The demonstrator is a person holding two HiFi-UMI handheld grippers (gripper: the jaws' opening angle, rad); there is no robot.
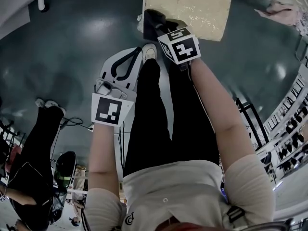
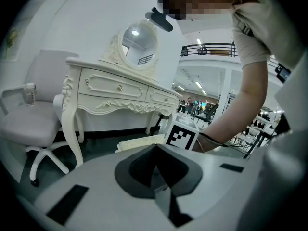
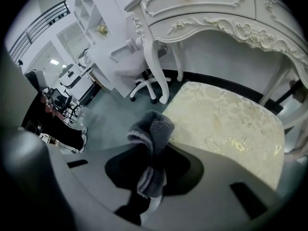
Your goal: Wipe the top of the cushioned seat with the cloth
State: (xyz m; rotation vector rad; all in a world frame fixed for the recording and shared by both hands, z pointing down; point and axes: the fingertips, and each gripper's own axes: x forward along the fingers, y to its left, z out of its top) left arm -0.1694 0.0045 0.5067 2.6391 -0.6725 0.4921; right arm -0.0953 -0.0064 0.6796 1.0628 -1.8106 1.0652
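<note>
The cushioned seat point(image 1: 192, 6) is a cream square pad with a gold leaf pattern, at the top of the head view. In the right gripper view the seat point(image 3: 226, 124) lies just ahead and to the right, under a white dressing table. My right gripper point(image 1: 161, 29) is shut on a dark grey cloth point(image 1: 154, 20), held at the seat's near left corner. The cloth point(image 3: 151, 146) bunches up between its jaws, above the floor beside the seat's edge. My left gripper point(image 1: 132, 57) hangs lower, over the floor by the person's shoe, shut and holding nothing point(image 2: 156, 160).
A white carved dressing table point(image 2: 120, 88) with an oval mirror stands behind the seat, and a white office chair point(image 2: 33, 124) is to its left. Another person point(image 1: 33, 148) stands at the lower left. Display shelves point(image 1: 288, 124) line the right side. A pink cloth point(image 1: 284, 11) lies at the top right.
</note>
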